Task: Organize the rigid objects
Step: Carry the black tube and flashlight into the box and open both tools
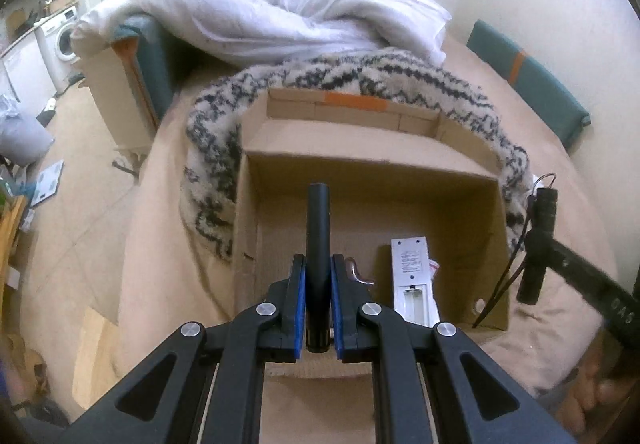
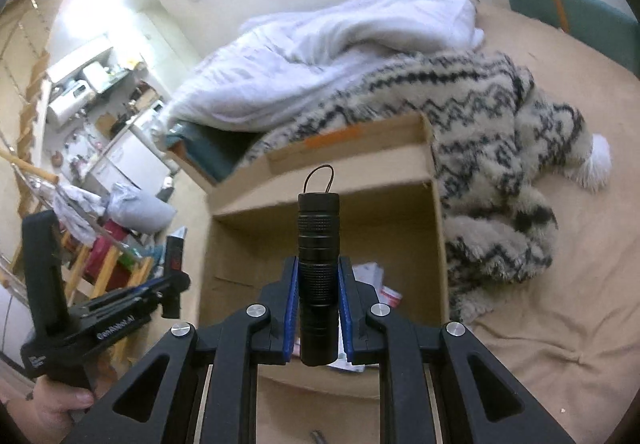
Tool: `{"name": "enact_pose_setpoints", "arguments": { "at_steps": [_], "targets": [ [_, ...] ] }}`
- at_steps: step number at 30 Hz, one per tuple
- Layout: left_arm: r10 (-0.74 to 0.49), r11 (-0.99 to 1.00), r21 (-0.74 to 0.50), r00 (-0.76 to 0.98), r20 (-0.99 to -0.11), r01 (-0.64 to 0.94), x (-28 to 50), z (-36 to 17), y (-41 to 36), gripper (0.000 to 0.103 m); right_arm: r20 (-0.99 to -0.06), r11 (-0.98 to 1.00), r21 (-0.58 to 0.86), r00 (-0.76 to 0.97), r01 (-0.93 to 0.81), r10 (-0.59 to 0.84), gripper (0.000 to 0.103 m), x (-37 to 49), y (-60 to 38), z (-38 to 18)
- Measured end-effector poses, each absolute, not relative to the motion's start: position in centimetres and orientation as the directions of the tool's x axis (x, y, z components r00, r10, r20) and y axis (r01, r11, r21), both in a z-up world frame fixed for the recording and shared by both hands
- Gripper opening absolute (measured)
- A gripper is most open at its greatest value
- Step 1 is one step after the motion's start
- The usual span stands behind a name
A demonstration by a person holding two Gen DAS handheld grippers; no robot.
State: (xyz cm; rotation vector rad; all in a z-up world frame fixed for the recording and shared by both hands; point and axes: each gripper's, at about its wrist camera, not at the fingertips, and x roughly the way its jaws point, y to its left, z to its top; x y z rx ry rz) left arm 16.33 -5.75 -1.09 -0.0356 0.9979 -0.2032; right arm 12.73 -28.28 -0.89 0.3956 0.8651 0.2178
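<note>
My left gripper [image 1: 318, 264] is shut on a smooth black tube [image 1: 318, 220], which sticks out forward above an open cardboard box [image 1: 360, 164]. On the box floor lie a white remote [image 1: 412, 276] with its battery bay open and a small bent metal piece [image 1: 358, 278]. My right gripper [image 2: 318, 268] is shut on a knurled black flashlight [image 2: 319, 220] with a thin wire loop at its end, held over the same box [image 2: 438, 204]. The left gripper [image 2: 176, 280], held by a hand [image 2: 52, 412], shows at the left of the right wrist view. The flashlight [image 1: 546, 204] shows at the box's right edge.
The box stands on a beige bed sheet [image 2: 560, 324]. A black-and-cream patterned fleece [image 2: 500, 148] wraps around its far and right sides, and a white duvet [image 1: 280, 12] lies behind. Teal cushions [image 1: 532, 84] stand at the back right. Off the bed at the left is a cluttered floor.
</note>
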Motion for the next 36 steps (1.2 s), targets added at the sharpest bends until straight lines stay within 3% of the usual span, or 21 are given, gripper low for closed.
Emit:
{"name": "enact_pose_setpoints", "arguments": {
  "at_steps": [8, 19, 36],
  "targets": [
    [-0.158, 0.98, -0.077, 0.493, -0.855, 0.181, 16.4, -6.3, -6.6, 0.01, -0.792, 0.931, 0.366, 0.529, 0.013, 0.304, 0.02, 13.9, -27.5, -5.4],
    [-0.145, 0.983, -0.069, 0.479, -0.866, 0.173, 17.0, -7.5, -6.7, 0.01, -0.884, 0.961, 0.273, 0.406, 0.045, 0.232, 0.02, 15.0, -26.5, -9.1],
    [-0.101, 0.987, -0.035, 0.44, -0.892, 0.156, 17.6, -9.3, -7.1, 0.01, -0.9, 0.962, 0.268, 0.369, 0.051, 0.231, 0.02, 16.1, -25.9, -10.5]
  ]
}}
